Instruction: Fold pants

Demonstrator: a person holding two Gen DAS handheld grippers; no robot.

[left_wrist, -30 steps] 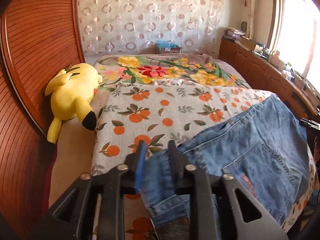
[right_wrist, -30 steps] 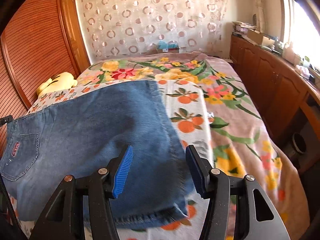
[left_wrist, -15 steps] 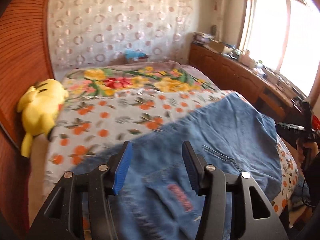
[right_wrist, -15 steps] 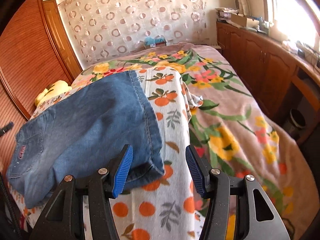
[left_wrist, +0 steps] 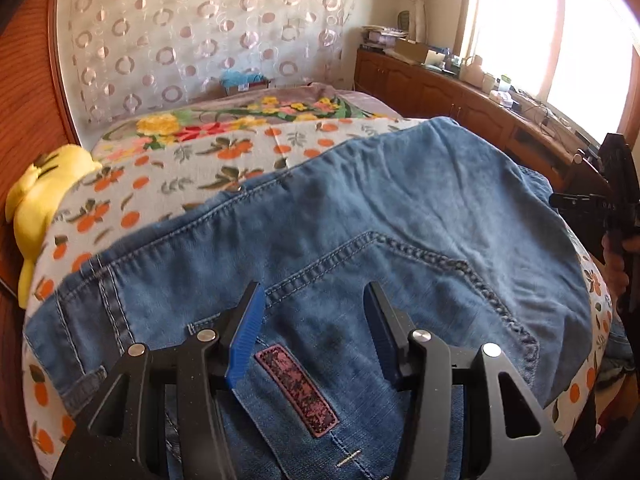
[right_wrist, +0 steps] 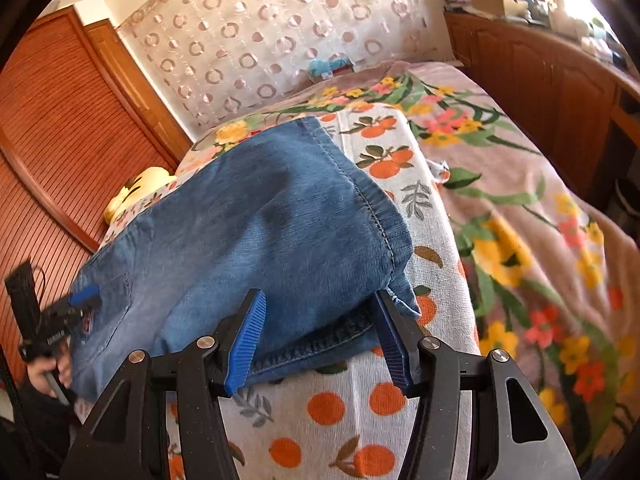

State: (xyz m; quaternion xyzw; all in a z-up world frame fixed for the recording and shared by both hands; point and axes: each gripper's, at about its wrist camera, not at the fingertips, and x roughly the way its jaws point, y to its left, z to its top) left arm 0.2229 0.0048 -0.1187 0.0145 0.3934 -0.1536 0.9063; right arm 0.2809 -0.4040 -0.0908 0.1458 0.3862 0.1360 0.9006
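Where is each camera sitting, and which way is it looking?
Left wrist: sits on the left gripper, open over the jeans pocket end, facing the curtain; the right gripper shows at its right edge.
Right wrist: sits on the right gripper, open over the jeans' hem end, facing the curtain; the left gripper and hand show.
Both share the jeans, orange-print sheet and yellow plush.

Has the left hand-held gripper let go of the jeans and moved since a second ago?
Yes. The left hand-held gripper was shut on the jeans; now it is open over the back pocket, having swung right, away from the yellow plush.
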